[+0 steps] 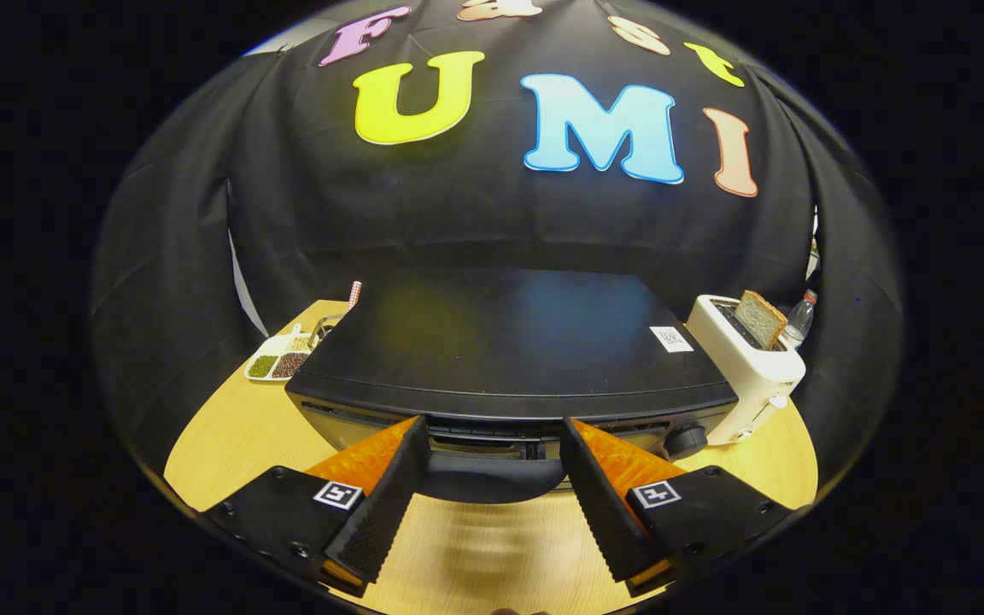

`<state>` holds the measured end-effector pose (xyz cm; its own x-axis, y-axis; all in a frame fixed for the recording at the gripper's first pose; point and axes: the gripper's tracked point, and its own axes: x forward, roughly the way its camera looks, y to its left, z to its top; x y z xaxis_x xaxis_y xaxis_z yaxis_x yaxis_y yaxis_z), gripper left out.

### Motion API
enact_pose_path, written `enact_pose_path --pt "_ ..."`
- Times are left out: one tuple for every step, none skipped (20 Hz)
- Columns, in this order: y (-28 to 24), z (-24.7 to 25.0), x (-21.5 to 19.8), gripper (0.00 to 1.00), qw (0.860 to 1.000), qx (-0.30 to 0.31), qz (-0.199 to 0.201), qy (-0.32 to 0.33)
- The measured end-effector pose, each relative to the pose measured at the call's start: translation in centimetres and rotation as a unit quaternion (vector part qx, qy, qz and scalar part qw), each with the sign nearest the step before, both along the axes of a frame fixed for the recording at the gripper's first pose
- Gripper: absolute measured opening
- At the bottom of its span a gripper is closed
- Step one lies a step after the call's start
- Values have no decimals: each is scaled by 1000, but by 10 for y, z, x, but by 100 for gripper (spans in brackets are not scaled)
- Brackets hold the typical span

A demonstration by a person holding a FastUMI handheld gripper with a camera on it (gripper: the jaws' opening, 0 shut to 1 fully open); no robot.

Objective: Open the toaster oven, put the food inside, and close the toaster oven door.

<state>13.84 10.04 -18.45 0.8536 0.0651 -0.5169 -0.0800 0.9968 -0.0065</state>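
Ridged claw (492, 444) spread, flanking toaster oven's (509, 350) curved handle (492, 478).

The gripper (492, 457) stands open around the door handle (492, 478) of the toaster oven (509, 359). Bare surface (227, 436) lies left; a white toaster (748, 376) blocks the right side.

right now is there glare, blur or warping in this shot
Gripper view: fisheye warping bows the toaster oven front edge and wooden table; soft coloured sheen on the oven top; faint streaky blur on the table between the open gripper jaws, which flank the door handle; elsewhere sharp.
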Motion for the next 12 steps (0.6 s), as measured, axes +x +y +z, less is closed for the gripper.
enact_pose_path --pt "0 0 -2 99 1000 -1 1 3" --pt "1 -3 -5 99 1000 0 2 8" --pt "0 -4 -8 99 1000 1 0 11" --pt "1 -5 -10 99 1000 1 0 12" --pt "1 -5 -14 99 1000 -2 2 12" --pt "2 -7 -23 99 1000 -2 1 15" --pt "2 -8 -28 99 1000 -1 1 16" --pt "3 -10 -29 99 1000 0 1 19" --pt "3 -10 -31 99 1000 0 1 20" --pt "3 -11 -32 99 1000 1 2 23" --pt "2 -12 -34 99 1000 1 2 23" --pt "2 -13 -37 98 1000 1 3 25"
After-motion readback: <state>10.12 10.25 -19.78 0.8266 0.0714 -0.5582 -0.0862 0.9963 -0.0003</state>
